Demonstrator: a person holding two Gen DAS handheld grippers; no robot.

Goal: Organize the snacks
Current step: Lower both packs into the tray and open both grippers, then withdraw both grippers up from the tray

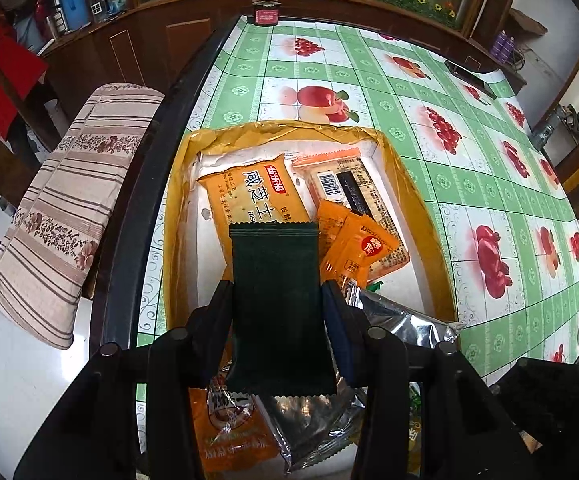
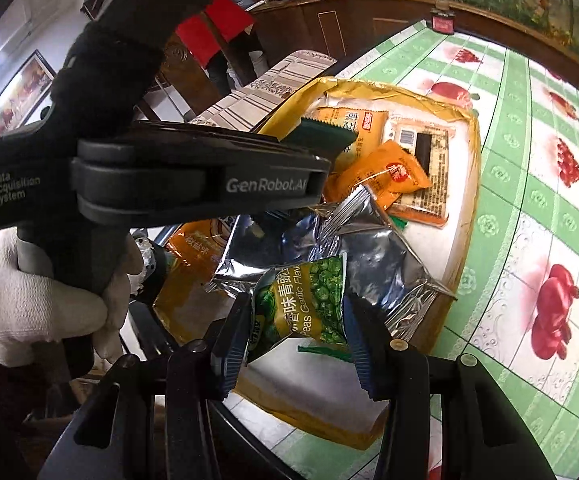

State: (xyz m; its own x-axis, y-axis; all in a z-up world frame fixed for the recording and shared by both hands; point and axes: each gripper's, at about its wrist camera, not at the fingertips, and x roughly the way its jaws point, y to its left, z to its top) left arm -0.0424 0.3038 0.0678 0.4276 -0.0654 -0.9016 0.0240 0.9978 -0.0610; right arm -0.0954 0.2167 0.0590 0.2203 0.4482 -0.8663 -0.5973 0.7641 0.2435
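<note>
My left gripper (image 1: 277,292) is shut on a dark green snack packet (image 1: 275,280), held above a yellow-lined box (image 1: 177,216) full of snacks. In the right wrist view the same dark green packet (image 2: 325,134) pokes out past the left gripper's body. My right gripper (image 2: 297,320) is shut on a green garlic-pea packet (image 2: 305,300), low over the near end of the box (image 2: 471,208). Inside lie an orange cracker pack (image 1: 249,196), a barcoded pack (image 1: 345,188), small orange sachets (image 1: 357,248) and silver foil bags (image 2: 373,248).
The box sits on a table with a green checked fruit-print cloth (image 1: 469,152). A striped cushion (image 1: 69,208) lies on a chair to the left of the table's dark edge. A small jar (image 1: 265,12) and a dark flat object (image 1: 469,76) lie at the far side. A white-gloved hand (image 2: 41,304) holds the left gripper's handle.
</note>
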